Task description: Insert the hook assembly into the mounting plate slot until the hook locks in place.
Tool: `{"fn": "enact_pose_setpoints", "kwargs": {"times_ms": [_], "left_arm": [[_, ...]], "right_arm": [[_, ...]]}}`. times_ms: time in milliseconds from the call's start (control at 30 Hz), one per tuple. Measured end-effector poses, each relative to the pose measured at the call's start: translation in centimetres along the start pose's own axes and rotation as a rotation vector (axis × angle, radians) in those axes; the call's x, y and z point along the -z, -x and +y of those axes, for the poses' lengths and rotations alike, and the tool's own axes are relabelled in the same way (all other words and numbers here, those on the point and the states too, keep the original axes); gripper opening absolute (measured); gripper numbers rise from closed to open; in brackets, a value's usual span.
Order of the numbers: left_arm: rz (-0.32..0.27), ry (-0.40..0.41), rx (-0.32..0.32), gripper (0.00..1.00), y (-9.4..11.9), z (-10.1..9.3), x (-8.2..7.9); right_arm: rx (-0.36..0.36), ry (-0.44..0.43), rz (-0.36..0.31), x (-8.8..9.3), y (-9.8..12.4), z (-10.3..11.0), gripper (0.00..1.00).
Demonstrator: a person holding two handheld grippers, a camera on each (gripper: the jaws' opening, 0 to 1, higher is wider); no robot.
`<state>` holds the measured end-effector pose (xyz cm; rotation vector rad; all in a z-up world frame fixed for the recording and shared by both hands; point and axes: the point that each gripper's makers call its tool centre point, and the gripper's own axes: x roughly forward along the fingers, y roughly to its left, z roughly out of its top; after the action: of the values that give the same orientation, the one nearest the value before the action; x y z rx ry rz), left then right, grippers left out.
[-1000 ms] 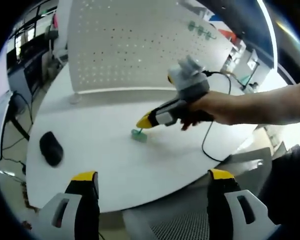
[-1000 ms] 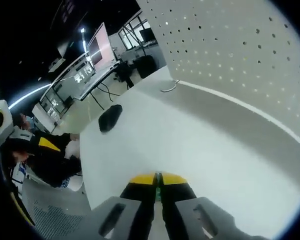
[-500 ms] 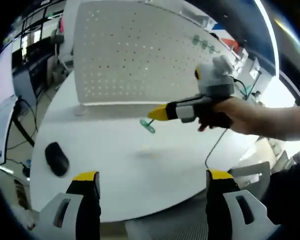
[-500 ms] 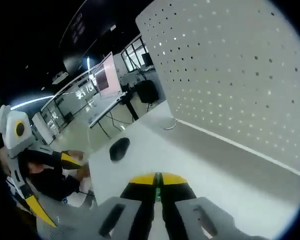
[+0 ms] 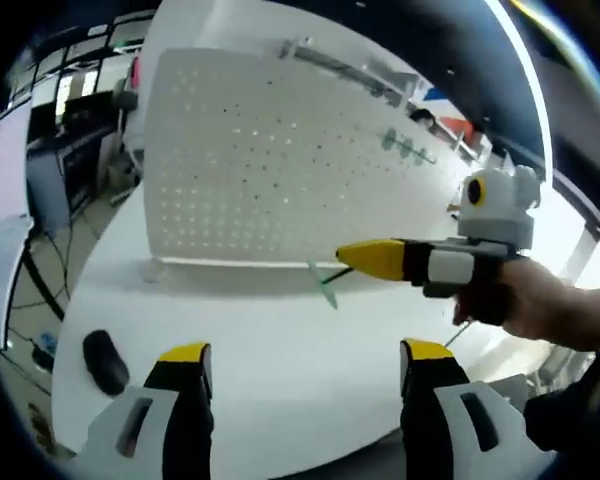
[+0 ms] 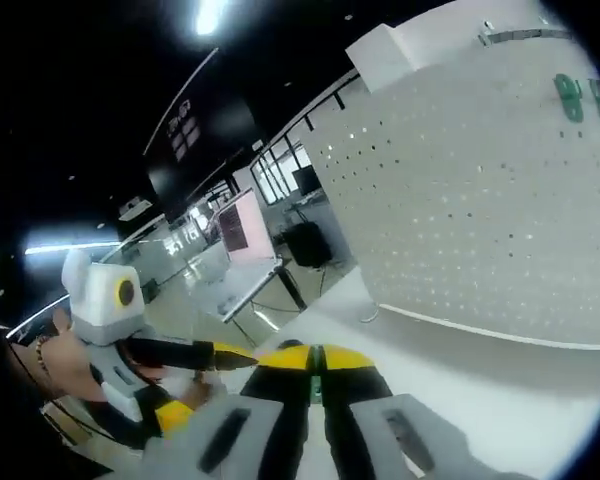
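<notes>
A small green hook (image 5: 326, 286) hangs above the white table (image 5: 260, 340), pinched in the yellow tips of my right gripper (image 5: 346, 258), which reaches in from the right just in front of the lower edge of the white perforated mounting plate (image 5: 260, 160). In the right gripper view that gripper (image 6: 317, 353) is shut, with a thin green sliver of the hook (image 6: 317, 378) between its tips, and the plate (image 6: 480, 230) stands ahead on the right. My left gripper (image 5: 305, 365) stands open low over the table's near edge, holding nothing; it also appears as the left gripper (image 6: 206, 387) at lower left.
Several green hooks (image 5: 405, 146) hang on the plate's upper right, seen again as green hooks (image 6: 572, 96). A black mouse (image 5: 102, 360) lies on the table's left side. A person's hand (image 5: 540, 305) holds the right gripper. Desks and monitors (image 6: 235, 235) stand beyond the table.
The right gripper has lifted the green hook off the table and carried it up and to the right, toward the plate. Both cameras have tilted upward.
</notes>
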<state>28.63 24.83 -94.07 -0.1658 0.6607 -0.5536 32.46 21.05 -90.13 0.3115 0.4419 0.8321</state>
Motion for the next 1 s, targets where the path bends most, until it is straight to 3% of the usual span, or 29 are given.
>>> {"fn": "enact_pose_setpoints", "kwargs": {"times_ms": [167, 333, 433, 700, 1000], "left_arm": [[-0.025, 0.073, 0.09, 0.6, -0.7, -2.0, -0.5], [-0.052, 0.096, 0.142, 0.48, -0.9, -3.4, -1.3], [-0.049, 0.083, 0.15, 0.48, -1.2, -3.7, -1.4], [-0.073, 0.14, 0.184, 0.25, -1.1, -4.5, -1.5], [-0.092, 0.169, 0.199, 0.08, -0.5, -4.7, -1.3]], "right_arm": [[-0.009, -0.02, -0.036, -0.2, 1.4, 1.4, 0.0], [-0.014, -0.015, -0.051, 0.0, 2.2, 2.1, 0.0], [-0.015, -0.076, -0.067, 0.3, 2.3, 2.0, 0.0], [-0.002, -0.073, -0.106, -0.2, 3.1, 2.6, 0.0], [-0.011, -0.056, -0.123, -0.3, 3.4, 3.8, 0.0]]}}
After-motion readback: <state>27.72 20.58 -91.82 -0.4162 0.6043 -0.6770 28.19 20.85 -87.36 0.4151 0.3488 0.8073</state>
